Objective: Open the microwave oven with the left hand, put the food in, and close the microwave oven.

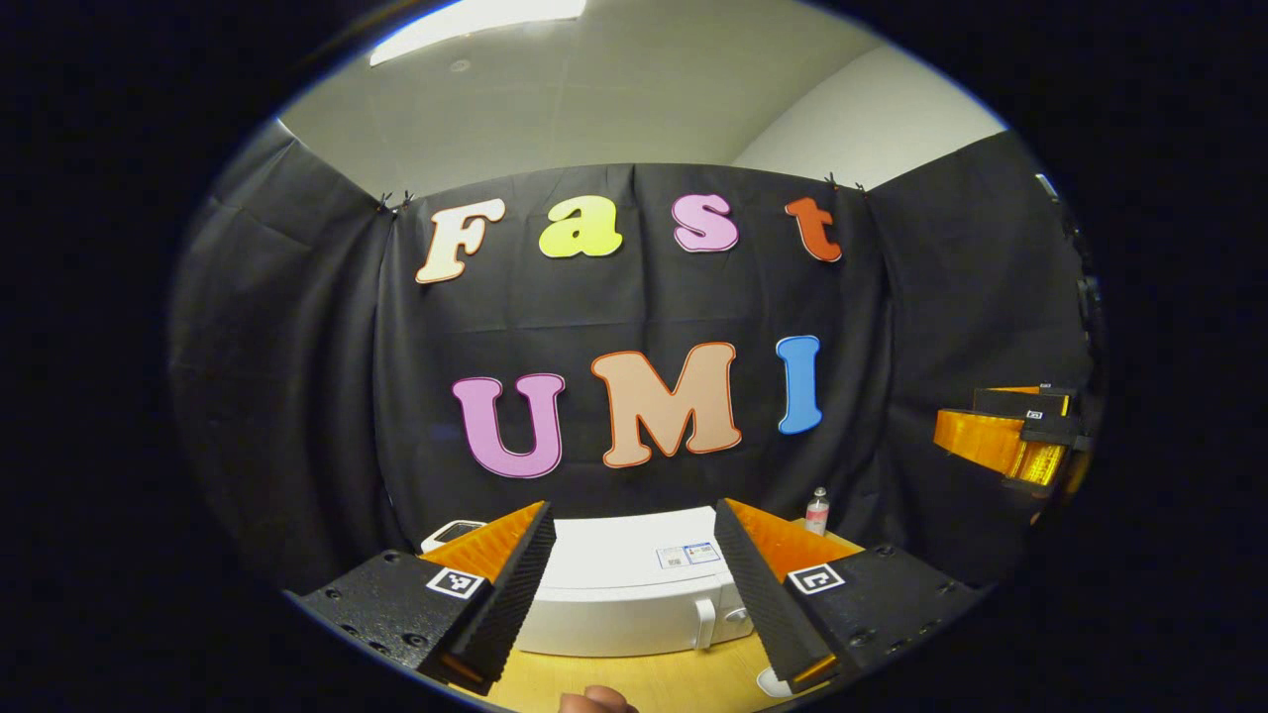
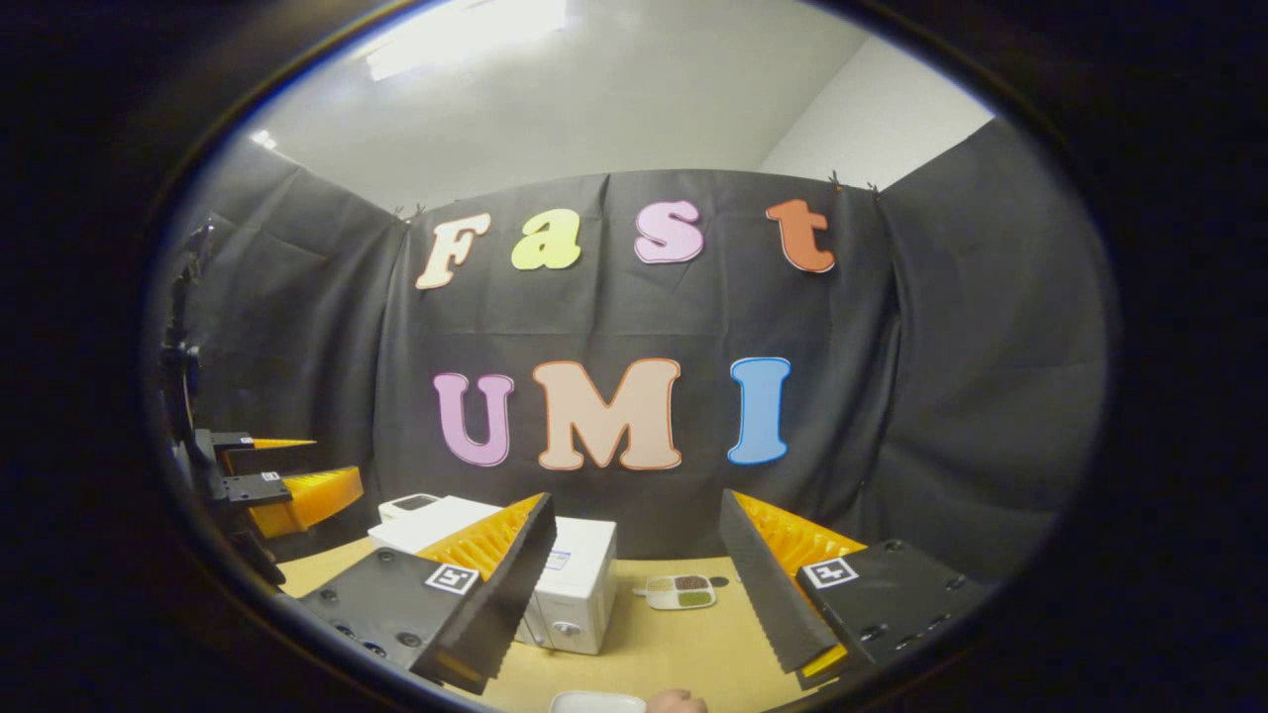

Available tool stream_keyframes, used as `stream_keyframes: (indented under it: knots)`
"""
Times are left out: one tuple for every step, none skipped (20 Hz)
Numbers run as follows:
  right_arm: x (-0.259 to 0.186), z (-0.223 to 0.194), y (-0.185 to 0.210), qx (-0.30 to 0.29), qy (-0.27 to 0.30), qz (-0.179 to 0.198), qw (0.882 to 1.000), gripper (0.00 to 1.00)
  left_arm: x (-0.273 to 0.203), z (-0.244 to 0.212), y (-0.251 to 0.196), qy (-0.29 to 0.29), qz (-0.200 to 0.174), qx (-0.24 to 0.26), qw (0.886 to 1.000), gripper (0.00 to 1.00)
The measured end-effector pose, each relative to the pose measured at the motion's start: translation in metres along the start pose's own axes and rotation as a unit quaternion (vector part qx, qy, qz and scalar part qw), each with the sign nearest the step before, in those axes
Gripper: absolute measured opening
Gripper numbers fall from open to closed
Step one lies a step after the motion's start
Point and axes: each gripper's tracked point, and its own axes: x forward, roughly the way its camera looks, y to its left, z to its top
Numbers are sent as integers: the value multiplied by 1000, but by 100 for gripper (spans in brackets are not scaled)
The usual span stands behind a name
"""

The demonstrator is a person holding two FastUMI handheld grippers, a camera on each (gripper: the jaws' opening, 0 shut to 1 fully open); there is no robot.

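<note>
The white microwave [image 1: 624, 584] stands on the wooden table with its door shut and its handle [image 1: 704, 622] on the right side of the front. My left gripper [image 1: 632, 515] hovers above and in front of it, open and holding nothing. From the right gripper view the microwave [image 2: 575, 584] sits left of centre. A small white dish [image 2: 679, 591] with dark and green food lies on the table to its right. My right gripper [image 2: 637, 500] is open and empty, raised above the table. The right gripper [image 1: 1001, 436] also appears far right in the left gripper view.
A small bottle [image 1: 816, 510] stands behind the microwave on the right, and a white device [image 1: 451, 533] sits at its left. A white plate rim [image 2: 597, 703] with something pinkish beside it shows at the near table edge. Black cloth walls enclose the booth.
</note>
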Motion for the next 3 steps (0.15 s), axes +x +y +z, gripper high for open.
stream_keyframes:
  knots:
    - [0, -1, 1, 1, 2, 1, 1000, 96, 0, 1, 1, -1, 1, 1, 1000, 96]
    - [0, -2, 0, 0, 4, 1, 1000, 96, 0, 3, 1, -3, 2, 2, 1000, 97]
    - [0, -1, 1, -3, 4, 1, 1000, 96, 1, 3, 2, -3, 3, 1, 1000, 97]
